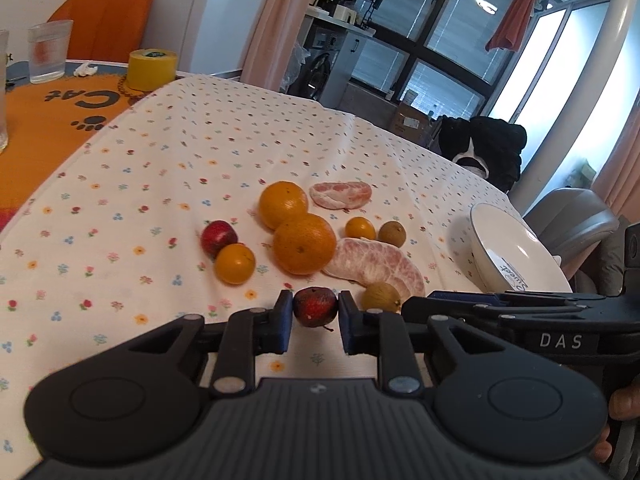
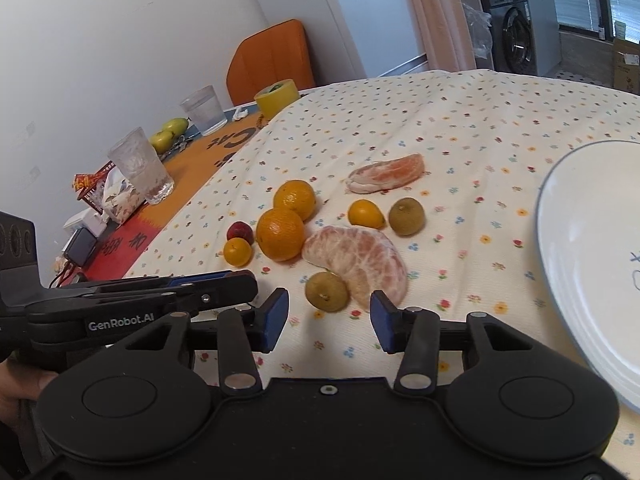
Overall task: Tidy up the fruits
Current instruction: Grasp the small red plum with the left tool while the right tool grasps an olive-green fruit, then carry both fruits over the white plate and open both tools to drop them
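While the left gripper (image 1: 316, 314) has its 2 blue-padded fingers (image 1: 285, 320) closed against the sides of a small dark red, round fruit (image 1: 315, 306) at the near edge of the scattered group, that fruit looks to be sitting on, or barely off, the white cloth printed with small flowers (image 1: 160, 184); contact with the cloth cannot be told for sure; the right gripper (image 2: 329, 316) stands wide open and empty, its jaws apart on either side of a small olive-green round fruit (image 2: 327, 291) that lies just ahead of the pads, touching the large peeled pink citrus section (image 2: 360, 266); the relation that matters is sideways: the white plate with a thin blue rim (image 1: 516, 256) lies well off to the right of the held red fruit, beyond the right gripper's black body, which crosses that line; so a carry to the plate, if that is where the fruits go, would need to lift over or round it; the red fruit is near round, with no long axis to align; the right gripper is much the nearer to the plate; the 2 large oranges (image 1: 304, 243) and the other small fruits lie farther out, untouched
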